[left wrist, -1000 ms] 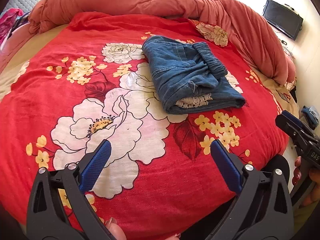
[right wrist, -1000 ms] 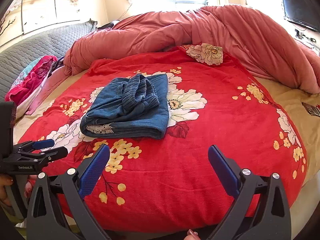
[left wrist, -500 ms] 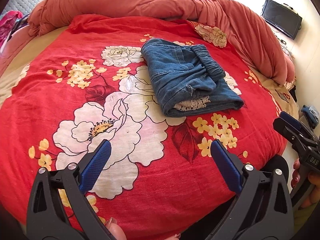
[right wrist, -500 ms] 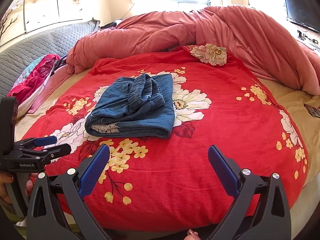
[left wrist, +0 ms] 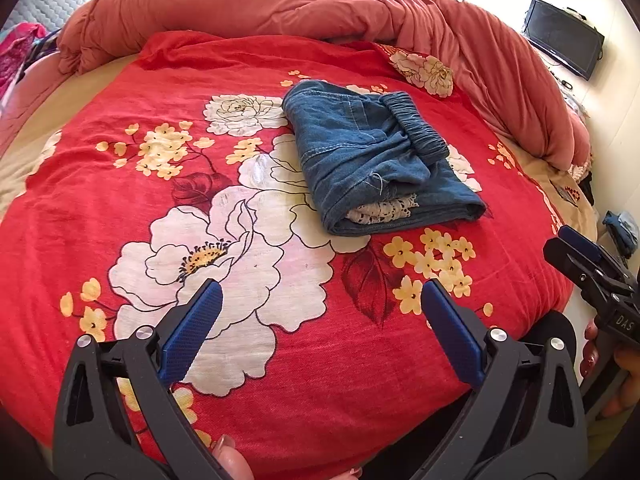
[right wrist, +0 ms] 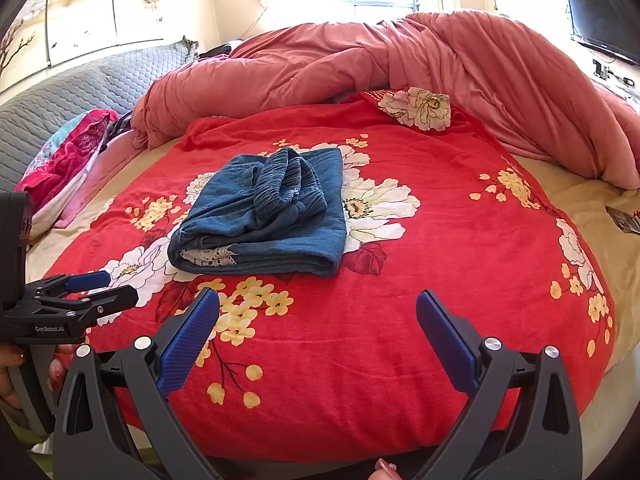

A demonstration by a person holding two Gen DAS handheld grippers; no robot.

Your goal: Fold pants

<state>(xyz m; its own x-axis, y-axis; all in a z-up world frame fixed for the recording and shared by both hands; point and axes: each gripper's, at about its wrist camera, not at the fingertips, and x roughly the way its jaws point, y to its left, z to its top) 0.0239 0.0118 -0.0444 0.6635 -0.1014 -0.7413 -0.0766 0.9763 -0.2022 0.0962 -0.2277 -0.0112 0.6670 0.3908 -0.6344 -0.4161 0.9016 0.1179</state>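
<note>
Where red floral bedspread (left wrist: pixel 120 200) (right wrist: pixel 400 340) covers round bed, pink quilt (left wrist: pixel 280 4) (right wrist: pixel 440 52) heaped along far edge. Grey quilted headboard (right wrist: pixel 80 92) at left in right wrist view. Black monitor (left wrist: pixel 562 36) by wall. Denim pants (left wrist: pixel 372 164) (right wrist: pixel 264 216): folded into compact bundle, elastic waistband on top, white lace trim showing at near fold, resting mid-bedspread. Left gripper (left wrist: pixel 320 320) (right wrist: pixel 86 290): jaws apart, empty, above near bed edge, well short of pants. Right gripper (right wrist: pixel 318 328) (left wrist: pixel 576 254): jaws apart, empty, likewise clear of pants.

Bed (right wrist: pixel 580 200): red floral blanket (right wrist: pixel 400 320) spread flat, folded pants (right wrist: pixel 264 216) near its middle, pink duvet (right wrist: pixel 400 56) bunched along far edge.
</note>
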